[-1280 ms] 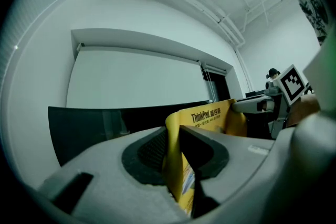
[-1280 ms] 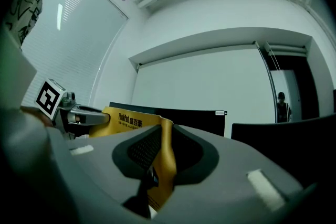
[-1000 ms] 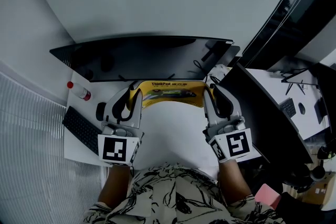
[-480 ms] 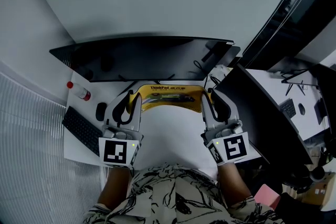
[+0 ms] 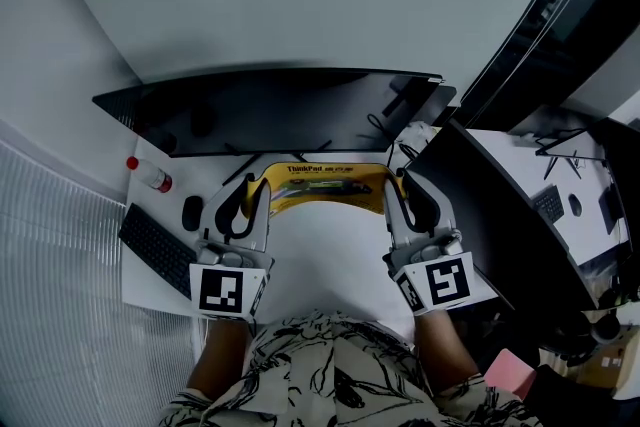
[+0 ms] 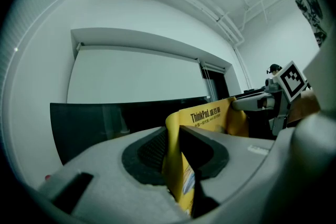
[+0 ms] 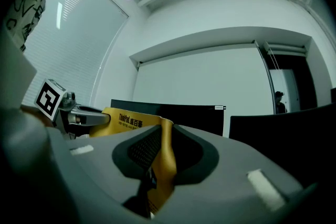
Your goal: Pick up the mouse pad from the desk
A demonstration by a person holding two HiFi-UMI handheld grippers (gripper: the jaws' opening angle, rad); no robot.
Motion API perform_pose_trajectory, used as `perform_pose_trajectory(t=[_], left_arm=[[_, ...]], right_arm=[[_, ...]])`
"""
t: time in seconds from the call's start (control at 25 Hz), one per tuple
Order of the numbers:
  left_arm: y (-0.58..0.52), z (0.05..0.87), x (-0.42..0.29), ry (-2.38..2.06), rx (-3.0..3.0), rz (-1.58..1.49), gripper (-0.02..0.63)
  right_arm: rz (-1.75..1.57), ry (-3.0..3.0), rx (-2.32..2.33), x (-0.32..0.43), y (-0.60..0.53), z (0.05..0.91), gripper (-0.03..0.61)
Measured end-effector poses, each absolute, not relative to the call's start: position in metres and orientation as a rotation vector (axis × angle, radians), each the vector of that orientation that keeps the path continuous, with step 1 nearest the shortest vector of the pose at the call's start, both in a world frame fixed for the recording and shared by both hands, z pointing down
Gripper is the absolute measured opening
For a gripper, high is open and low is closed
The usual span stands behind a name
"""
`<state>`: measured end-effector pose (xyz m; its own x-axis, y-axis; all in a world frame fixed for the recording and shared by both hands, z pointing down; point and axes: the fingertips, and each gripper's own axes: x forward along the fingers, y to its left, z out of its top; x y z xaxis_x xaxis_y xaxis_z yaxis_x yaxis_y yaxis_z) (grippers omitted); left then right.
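Observation:
A yellow mouse pad (image 5: 322, 184) with dark print hangs above the white desk (image 5: 325, 245), stretched between both grippers and bowed toward the monitor. My left gripper (image 5: 257, 187) is shut on its left end; in the left gripper view the yellow mouse pad (image 6: 181, 165) is pinched between the dark pads (image 6: 152, 152). My right gripper (image 5: 394, 182) is shut on its right end, and in the right gripper view the mouse pad (image 7: 164, 162) runs up between the pads (image 7: 143, 148). Both grippers point level toward the monitor.
A wide dark monitor (image 5: 270, 110) stands behind the pad. A black keyboard (image 5: 158, 248), a dark mouse (image 5: 192, 212) and a small red-capped bottle (image 5: 150, 174) lie at the left. A second dark screen (image 5: 505, 225) stands at the right, with cables (image 5: 412, 140) near it.
Both grippers and the mouse pad have shifted slightly toward the person and a little away from the monitor. The grip on both ends is unchanged.

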<state>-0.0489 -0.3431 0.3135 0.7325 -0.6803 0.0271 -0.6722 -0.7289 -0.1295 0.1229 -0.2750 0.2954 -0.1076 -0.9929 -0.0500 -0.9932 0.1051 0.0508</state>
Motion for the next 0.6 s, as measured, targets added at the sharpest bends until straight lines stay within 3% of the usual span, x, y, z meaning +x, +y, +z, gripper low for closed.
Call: perform_pose_trajectory(t=[0.6], left_arm=[[-0.3389,0.3099,-0.0502,1.102,-2.821,-0.103,0.078]], right_arm=[[0.112,2.355,-2.095,0.1221,-0.2717,0.2956,0.078]])
